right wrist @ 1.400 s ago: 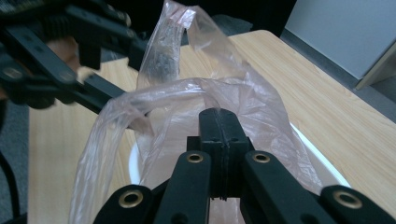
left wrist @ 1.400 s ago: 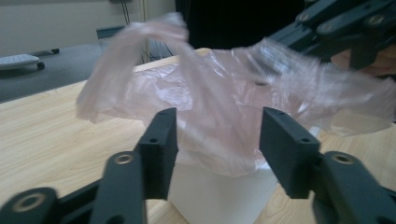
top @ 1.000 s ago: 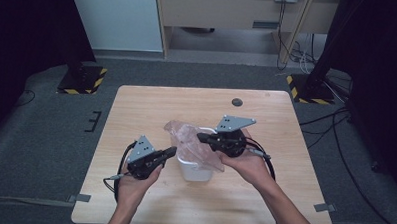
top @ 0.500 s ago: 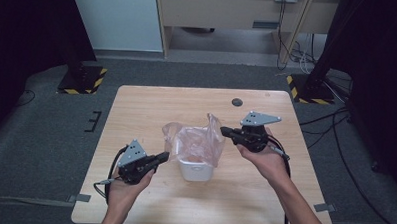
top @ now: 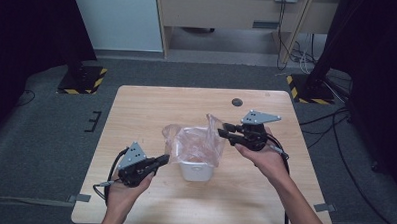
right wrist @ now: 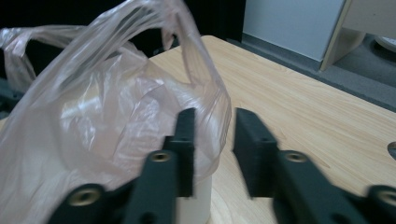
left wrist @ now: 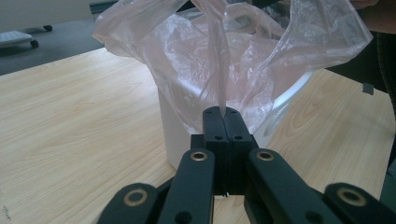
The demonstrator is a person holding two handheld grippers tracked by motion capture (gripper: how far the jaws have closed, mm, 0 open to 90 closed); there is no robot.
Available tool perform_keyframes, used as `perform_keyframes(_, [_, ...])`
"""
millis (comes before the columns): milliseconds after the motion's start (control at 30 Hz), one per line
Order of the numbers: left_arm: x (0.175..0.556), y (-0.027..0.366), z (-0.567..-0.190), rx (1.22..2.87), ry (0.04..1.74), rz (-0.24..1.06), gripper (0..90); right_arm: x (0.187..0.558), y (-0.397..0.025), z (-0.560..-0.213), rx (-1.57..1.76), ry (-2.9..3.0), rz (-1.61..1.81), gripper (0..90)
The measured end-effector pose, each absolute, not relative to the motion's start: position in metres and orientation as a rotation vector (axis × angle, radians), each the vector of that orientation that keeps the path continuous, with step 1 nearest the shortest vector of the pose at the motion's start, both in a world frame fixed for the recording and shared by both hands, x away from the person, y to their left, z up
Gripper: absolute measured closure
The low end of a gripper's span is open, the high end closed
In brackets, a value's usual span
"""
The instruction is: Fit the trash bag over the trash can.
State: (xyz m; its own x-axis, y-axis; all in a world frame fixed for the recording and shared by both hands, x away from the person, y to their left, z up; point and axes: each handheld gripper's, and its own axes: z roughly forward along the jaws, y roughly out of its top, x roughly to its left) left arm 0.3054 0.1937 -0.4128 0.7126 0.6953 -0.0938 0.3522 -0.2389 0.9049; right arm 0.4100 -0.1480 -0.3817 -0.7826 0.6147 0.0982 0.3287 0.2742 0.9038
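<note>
The wooden surface [top: 151, 110] lies broad under my view from above, with bare board toward its far edge and both side edges, and a small dark disc [top: 237, 102] alone near the far rim. At the middle stands a white bin [top: 198, 170], its near wall square to me, and a thin pinkish plastic bag [top: 194, 142] sits in its mouth and billows above the rim. My left tongs [top: 164, 159] come in from the near left, just beside the bin; in the left gripper view they [left wrist: 223, 120] are clamped tight on a twisted strip of the bag's edge, with bare board to their left. My right tongs [top: 226, 131] stand at the bag's far right corner; in the right gripper view they [right wrist: 212, 140] gape apart, one jaw against the film, the other clear of it over bare wood. The bag hides the bin's inside, and I cannot make out how far down the film reaches. The right gripper view is blurred, so the film's exact edge between those jaws is hard to fix. My forearms are cut off at the bottom of the high view.
</note>
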Motion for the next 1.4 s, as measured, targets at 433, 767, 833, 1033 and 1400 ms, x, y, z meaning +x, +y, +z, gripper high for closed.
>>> perform_keyframes(433, [0.299, 0.191, -0.413, 1.905, 0.783, 0.371, 90.0, 0.422, -0.144, -0.393, 0.909, 2.29, 1.378, 90.0])
perform_keyframes(767, [0.298, 0.195, -0.421, 1.956, 0.792, 0.347, 90.0, 0.433, -0.15, -0.413, 0.979, 2.313, 1.313, 90.0])
perform_keyframes(833, [0.299, 0.196, -0.421, 1.958, 0.794, 0.35, 90.0, 0.433, -0.15, -0.414, 0.98, 2.315, 1.304, 90.0])
perform_keyframes(1033, [0.3, 0.197, -0.422, 1.946, 0.82, 0.382, 77.8, 0.435, -0.151, -0.414, 0.967, 2.309, 1.319, 90.0])
perform_keyframes(1400, [0.315, 0.189, -0.408, 1.823, 0.879, 0.43, 35.5, 0.432, -0.147, -0.411, 0.921, 2.302, 1.356, 90.0])
